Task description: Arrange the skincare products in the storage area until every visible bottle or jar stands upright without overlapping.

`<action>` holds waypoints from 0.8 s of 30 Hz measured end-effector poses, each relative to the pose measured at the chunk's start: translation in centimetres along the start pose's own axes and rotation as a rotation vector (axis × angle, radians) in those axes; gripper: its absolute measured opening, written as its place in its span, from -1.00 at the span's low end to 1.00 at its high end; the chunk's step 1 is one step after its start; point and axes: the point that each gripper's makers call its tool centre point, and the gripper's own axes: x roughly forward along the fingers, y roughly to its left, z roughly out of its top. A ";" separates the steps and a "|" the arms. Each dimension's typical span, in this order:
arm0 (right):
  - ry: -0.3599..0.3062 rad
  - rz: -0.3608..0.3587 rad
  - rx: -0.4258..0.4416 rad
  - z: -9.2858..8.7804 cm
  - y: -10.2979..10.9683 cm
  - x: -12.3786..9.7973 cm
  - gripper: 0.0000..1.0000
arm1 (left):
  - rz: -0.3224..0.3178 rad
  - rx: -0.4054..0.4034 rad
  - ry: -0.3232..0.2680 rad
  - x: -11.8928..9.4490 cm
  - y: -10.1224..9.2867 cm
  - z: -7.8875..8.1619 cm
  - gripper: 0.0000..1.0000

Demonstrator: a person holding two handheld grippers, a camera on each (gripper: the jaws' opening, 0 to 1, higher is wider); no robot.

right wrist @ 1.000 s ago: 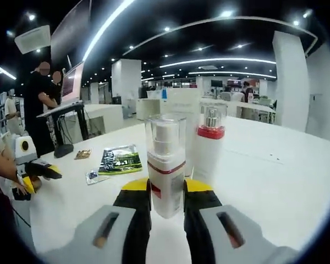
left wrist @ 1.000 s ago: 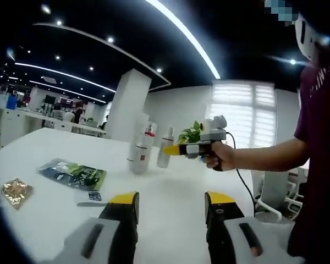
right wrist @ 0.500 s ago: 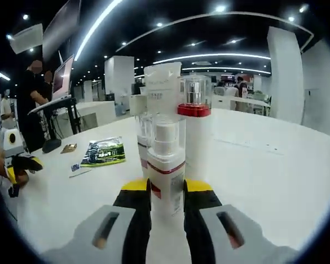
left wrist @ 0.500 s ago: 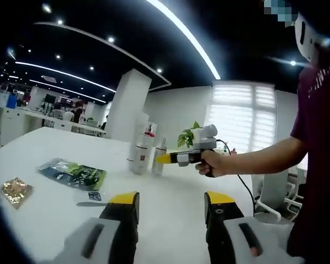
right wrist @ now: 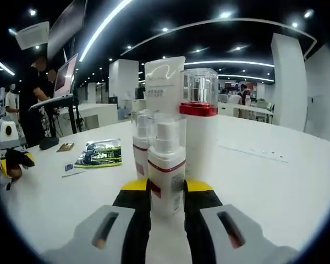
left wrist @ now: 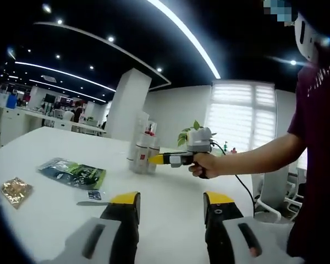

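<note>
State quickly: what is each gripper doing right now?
Left gripper: open, holding nothing.
Right gripper: shut on the small pump bottle, upright.

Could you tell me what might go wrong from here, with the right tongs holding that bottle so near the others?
The right tongs grip a small spray bottle right beside the tall red-collared bottle, the tube and another small bottle. Pushing further could knock one over. Opening the jaws while tilted could topple the held bottle into its neighbours. Set too close, the bottles may end up touching or overlapping on the table.
</note>
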 end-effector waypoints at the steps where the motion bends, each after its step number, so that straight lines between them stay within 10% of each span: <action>1: 0.007 -0.008 -0.017 0.0 -0.1 0.0 -0.58 | 0.001 0.002 0.002 0.0 0.0 0.0 -0.06; 24: 0.100 -0.089 -0.022 -1.0 -0.6 -0.8 -0.62 | -0.007 0.011 0.016 0.0 -0.2 -0.3 -0.09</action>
